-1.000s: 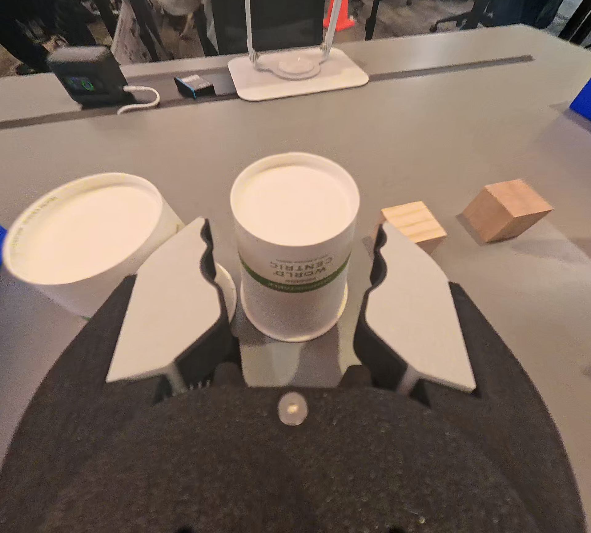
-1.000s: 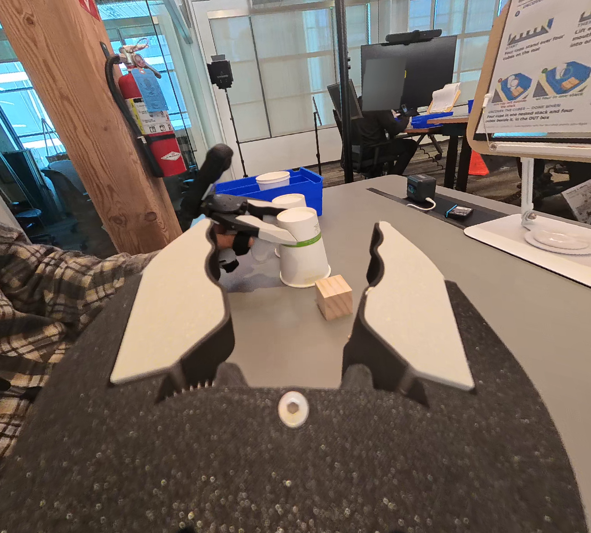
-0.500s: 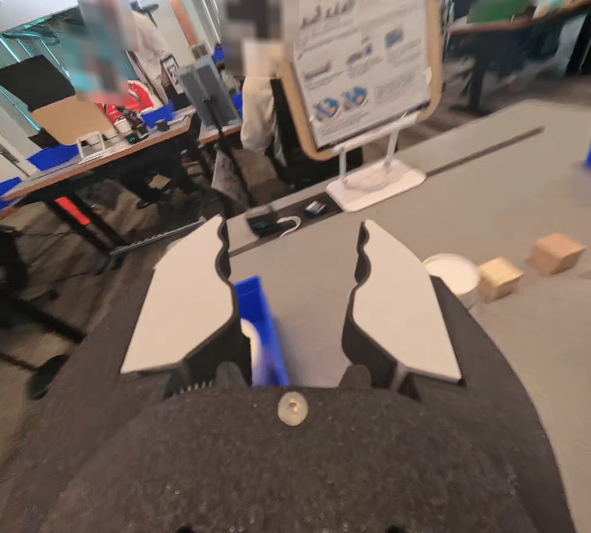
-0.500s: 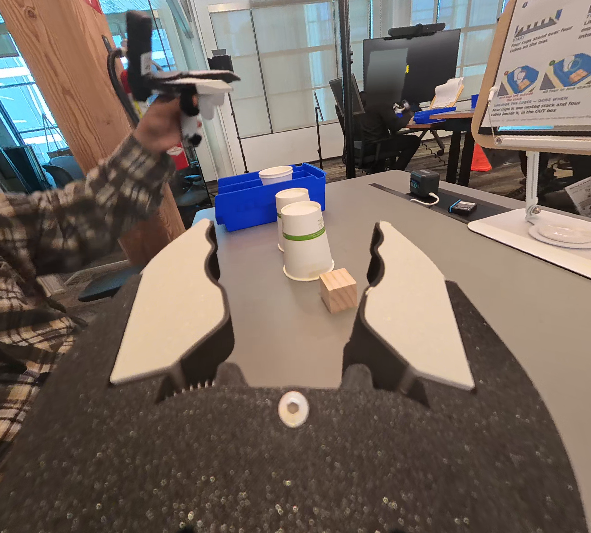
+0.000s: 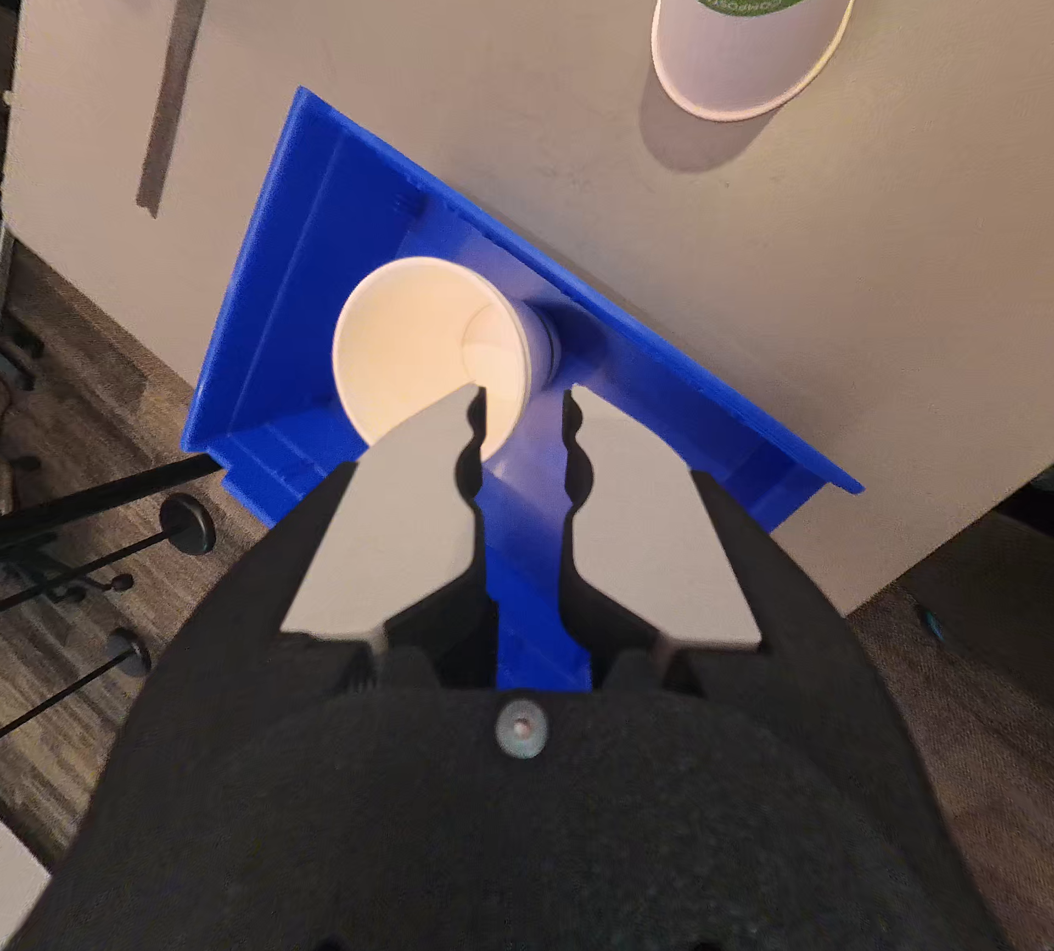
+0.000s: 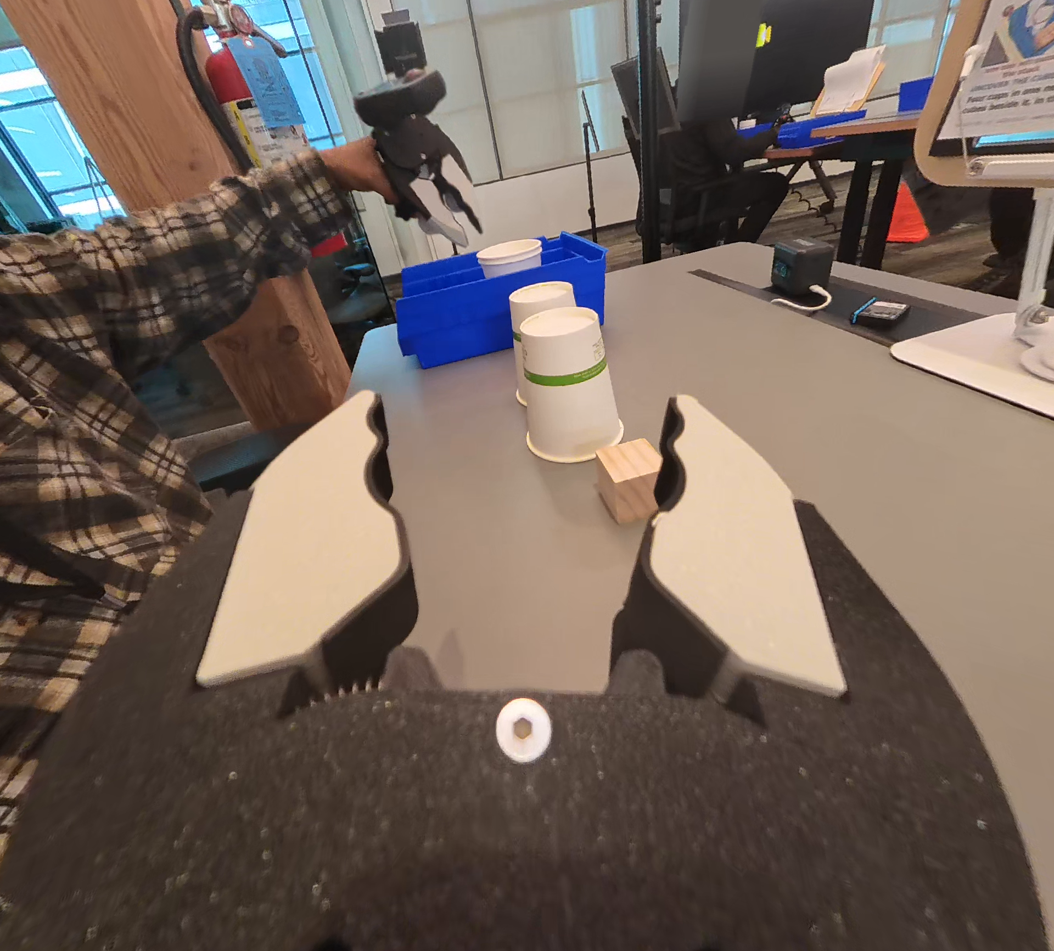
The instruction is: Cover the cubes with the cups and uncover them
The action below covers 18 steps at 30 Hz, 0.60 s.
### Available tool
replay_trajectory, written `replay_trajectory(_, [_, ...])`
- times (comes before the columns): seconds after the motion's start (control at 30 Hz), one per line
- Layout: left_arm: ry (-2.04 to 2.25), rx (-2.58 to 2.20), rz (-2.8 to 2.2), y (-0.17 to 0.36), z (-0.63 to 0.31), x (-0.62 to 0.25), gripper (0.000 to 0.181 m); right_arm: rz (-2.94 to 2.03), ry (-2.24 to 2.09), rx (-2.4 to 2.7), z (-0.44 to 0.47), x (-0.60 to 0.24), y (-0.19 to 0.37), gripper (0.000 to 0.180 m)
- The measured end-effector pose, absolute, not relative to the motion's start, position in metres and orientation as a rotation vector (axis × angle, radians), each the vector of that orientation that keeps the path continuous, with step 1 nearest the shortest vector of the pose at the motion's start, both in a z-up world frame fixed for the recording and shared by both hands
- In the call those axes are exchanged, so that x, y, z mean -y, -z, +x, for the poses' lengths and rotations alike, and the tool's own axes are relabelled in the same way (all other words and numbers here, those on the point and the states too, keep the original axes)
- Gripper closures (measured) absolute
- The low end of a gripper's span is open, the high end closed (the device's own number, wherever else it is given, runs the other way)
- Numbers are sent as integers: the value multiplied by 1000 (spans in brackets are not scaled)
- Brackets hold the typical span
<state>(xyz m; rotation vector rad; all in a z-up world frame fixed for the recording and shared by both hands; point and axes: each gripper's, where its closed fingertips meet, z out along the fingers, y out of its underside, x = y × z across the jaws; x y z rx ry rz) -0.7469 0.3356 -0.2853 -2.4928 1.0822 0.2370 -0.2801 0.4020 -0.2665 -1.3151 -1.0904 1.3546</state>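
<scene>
Now left gripper (image 5: 522,399) hangs over bin cup (image 5: 433,348), narrowed.

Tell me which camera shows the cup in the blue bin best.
The left wrist view: it looks straight down into the upright cup in the blue bin, just beyond the left gripper. The right wrist view shows only its upper part, far off.

Open-plan office/lab: desks w/ monitor (image 6: 781,23), glass partitions (image 6: 513,40), wall extinguisher (image 6: 231,63), tripod cam (image 6: 402,47).

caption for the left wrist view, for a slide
Left gripper, jaws narrowly apart, poised above an upright paper cup in the blue bin.
</scene>
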Motion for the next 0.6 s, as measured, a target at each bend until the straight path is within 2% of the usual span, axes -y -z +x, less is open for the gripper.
replay_trajectory(0.03, [-229,-1087,-2494,289,-747,-337,158,-1319,-1352,1095,-281,-402,267,89])
replay_trajectory(0.6, [-195,-1029,-2517,313,-754,-346,178,-1314,-1358,1085,-286,-404,259,89])
